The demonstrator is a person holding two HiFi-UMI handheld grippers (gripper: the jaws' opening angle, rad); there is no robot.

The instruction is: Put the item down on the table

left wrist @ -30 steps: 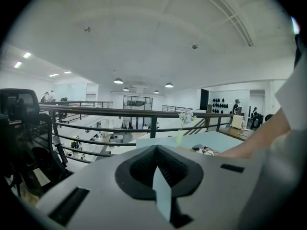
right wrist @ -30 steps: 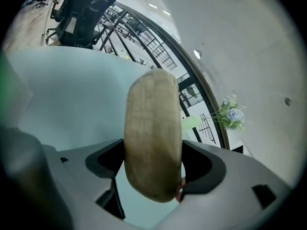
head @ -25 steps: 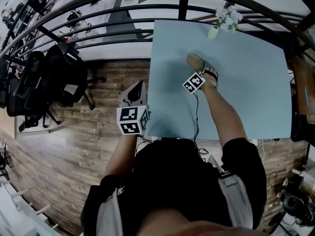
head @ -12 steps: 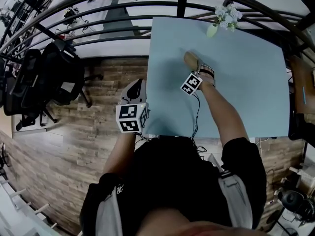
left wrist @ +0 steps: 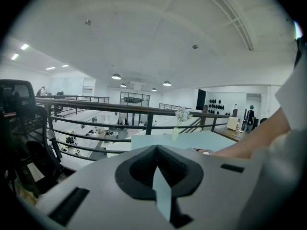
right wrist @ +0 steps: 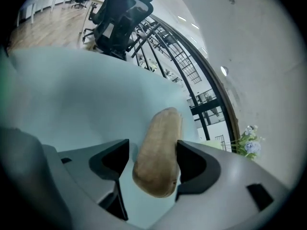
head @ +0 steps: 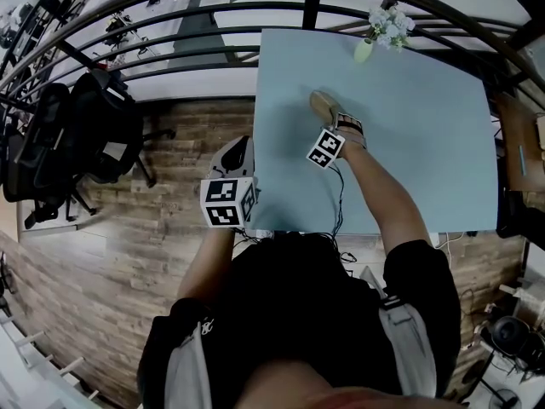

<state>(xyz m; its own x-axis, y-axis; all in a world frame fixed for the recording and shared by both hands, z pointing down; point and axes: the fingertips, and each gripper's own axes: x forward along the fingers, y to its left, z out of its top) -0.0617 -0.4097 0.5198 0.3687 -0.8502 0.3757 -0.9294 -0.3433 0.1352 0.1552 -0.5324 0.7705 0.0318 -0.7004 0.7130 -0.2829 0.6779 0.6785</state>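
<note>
A tan, oblong bread-like item lies on or just over the pale blue table, near its left-middle. My right gripper straddles it. Its jaws are closing, and the item stands between them. It touches the right-hand pad, while a gap shows at the left-hand pad. My left gripper hangs off the table's left edge over the wooden floor. It is shut and holds nothing.
A small vase with white flowers stands at the table's far edge. A black railing curves beyond it. Black office chairs stand on the floor to the left. A cable runs from the right gripper to the near edge.
The right gripper and the item have shifted slightly left and farther across the table. The left gripper has barely moved.
</note>
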